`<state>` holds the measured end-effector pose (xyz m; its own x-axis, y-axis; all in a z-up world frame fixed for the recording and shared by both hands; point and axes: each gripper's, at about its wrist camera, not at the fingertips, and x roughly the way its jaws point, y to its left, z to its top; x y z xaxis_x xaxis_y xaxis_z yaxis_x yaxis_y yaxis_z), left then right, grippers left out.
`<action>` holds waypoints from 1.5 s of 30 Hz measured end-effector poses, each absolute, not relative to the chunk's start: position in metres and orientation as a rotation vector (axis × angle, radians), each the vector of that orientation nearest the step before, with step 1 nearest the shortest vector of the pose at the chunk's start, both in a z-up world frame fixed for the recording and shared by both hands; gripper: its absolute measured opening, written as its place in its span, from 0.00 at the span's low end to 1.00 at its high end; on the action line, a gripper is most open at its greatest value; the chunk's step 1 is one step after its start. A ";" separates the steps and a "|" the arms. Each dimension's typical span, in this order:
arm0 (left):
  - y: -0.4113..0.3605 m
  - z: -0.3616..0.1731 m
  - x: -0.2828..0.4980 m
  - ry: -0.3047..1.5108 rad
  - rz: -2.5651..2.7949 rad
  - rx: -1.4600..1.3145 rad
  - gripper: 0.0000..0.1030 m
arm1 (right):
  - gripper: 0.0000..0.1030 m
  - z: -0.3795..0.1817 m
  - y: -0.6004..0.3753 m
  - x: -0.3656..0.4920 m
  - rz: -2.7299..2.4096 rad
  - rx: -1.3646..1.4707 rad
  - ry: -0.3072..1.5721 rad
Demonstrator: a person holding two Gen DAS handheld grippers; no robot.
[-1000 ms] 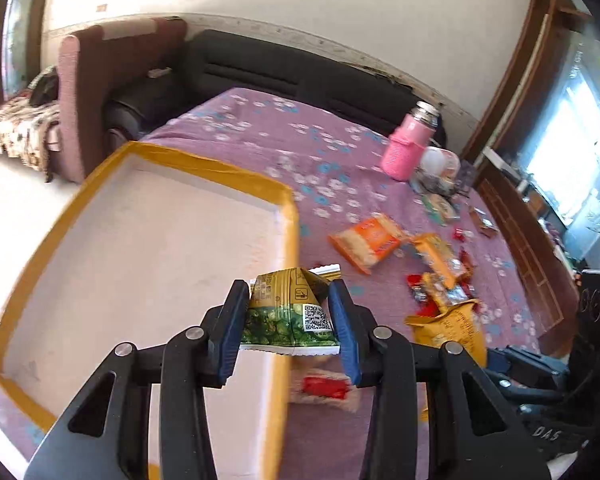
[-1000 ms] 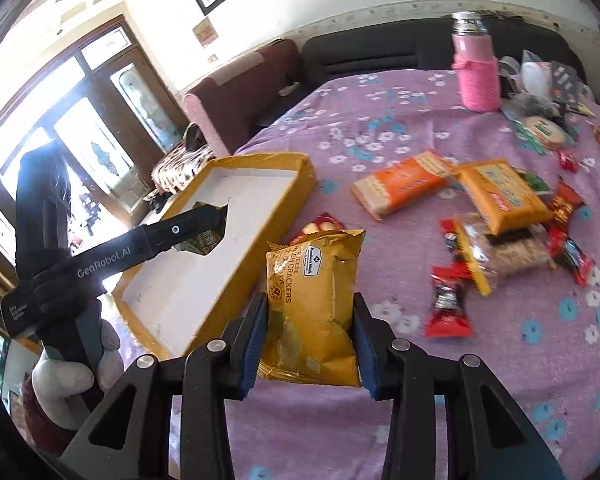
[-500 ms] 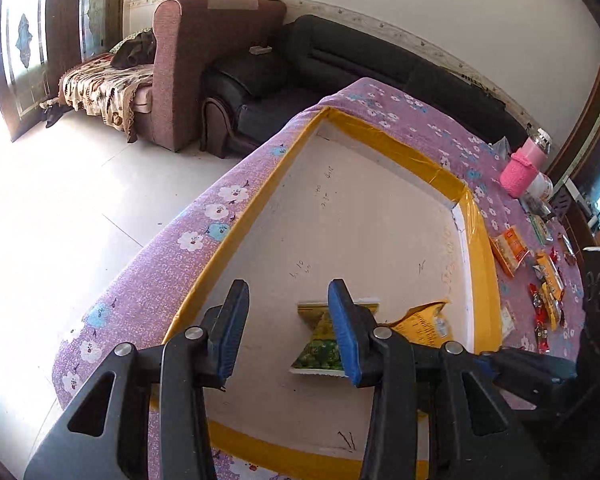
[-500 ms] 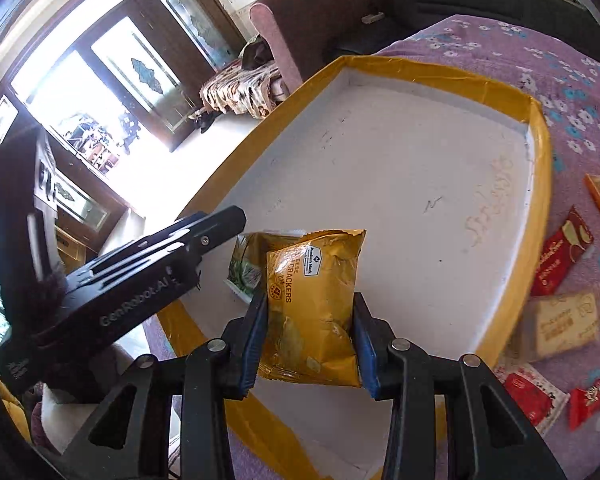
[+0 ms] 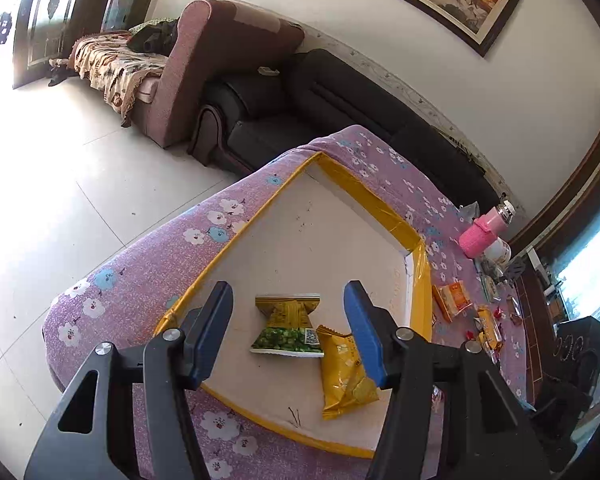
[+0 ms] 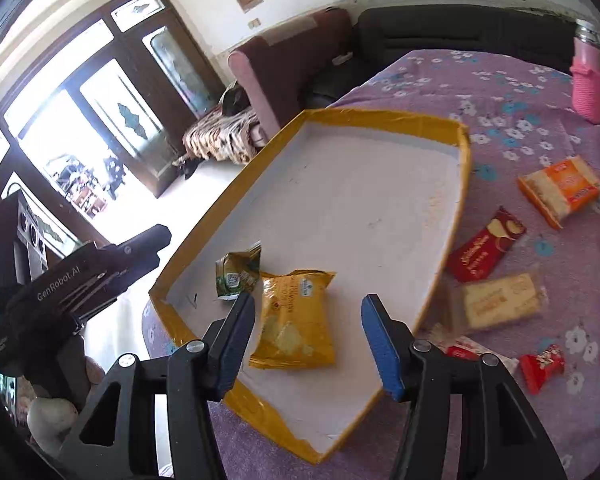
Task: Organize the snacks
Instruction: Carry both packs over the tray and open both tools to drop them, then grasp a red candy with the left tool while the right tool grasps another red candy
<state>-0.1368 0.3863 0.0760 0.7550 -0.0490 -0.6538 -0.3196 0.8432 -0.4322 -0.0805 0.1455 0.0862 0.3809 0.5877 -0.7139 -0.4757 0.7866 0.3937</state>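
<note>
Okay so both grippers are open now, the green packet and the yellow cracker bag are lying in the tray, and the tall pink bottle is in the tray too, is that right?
Not quite. The pink bottle stands on the purple tablecloth outside the tray, as the left wrist view shows. The rest holds: the left gripper and right gripper are open, and the green packet and yellow cracker bag lie in the tray.

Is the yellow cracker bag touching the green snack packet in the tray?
Touching: left wrist view shows the yellow cracker bag overlapping the green snack packet at its corner.
</note>
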 end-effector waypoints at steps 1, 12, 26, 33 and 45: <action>0.380 0.078 -0.136 0.710 0.165 -0.544 0.62 | 0.56 0.089 0.132 -0.079 0.652 0.155 0.943; 0.280 0.074 -0.112 0.816 -0.055 -0.474 0.67 | 0.64 0.066 -0.092 -0.058 0.231 0.393 0.922; 0.146 0.044 -0.090 0.936 -0.358 -0.169 0.55 | 0.58 0.034 -0.083 -0.033 0.281 0.230 1.017; 0.126 0.032 -0.077 0.958 -0.391 -0.078 0.54 | 0.58 0.025 -0.052 -0.018 0.279 0.142 1.010; 0.100 0.012 -0.059 1.000 -0.435 0.051 0.41 | 0.34 0.024 -0.060 -0.020 0.256 0.112 0.965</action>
